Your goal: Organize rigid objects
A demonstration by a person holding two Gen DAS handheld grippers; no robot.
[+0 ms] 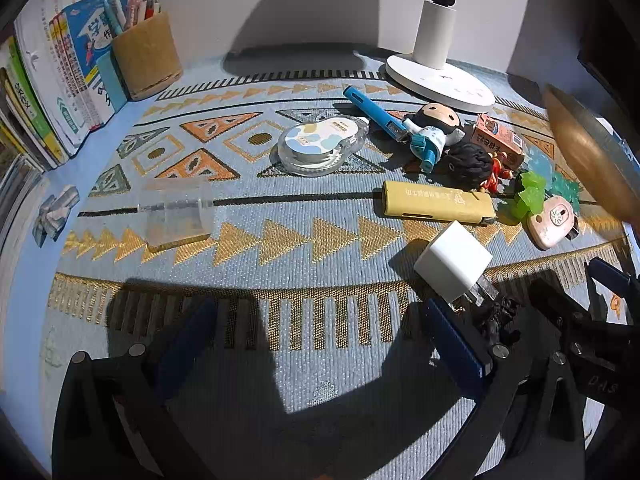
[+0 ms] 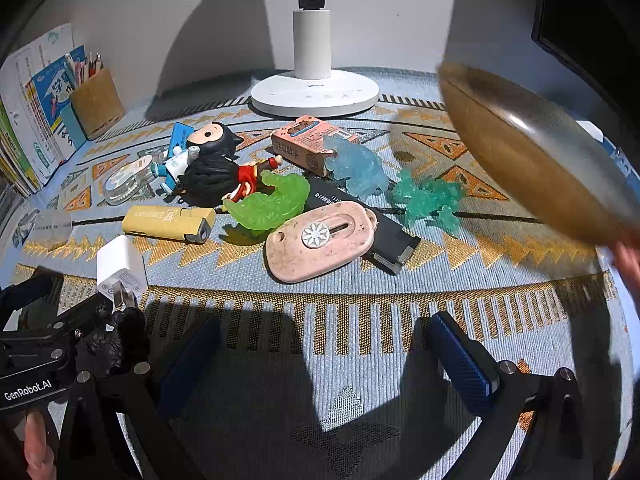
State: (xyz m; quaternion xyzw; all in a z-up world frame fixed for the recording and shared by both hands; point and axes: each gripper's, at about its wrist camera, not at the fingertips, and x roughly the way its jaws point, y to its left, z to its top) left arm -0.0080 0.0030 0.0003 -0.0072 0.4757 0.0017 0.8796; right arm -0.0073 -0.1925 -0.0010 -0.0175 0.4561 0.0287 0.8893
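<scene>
Left fingers (image 1: 320,344) spread apart, empty, above the patterned desk (image 1: 304,208). Right fingers (image 2: 324,352) likewise apart, empty. White charger (image 1: 452,266) lies just beyond my left set; pink cutter (image 2: 320,242) rests on a black lighter (image 2: 384,240), mid-clutter.
</scene>
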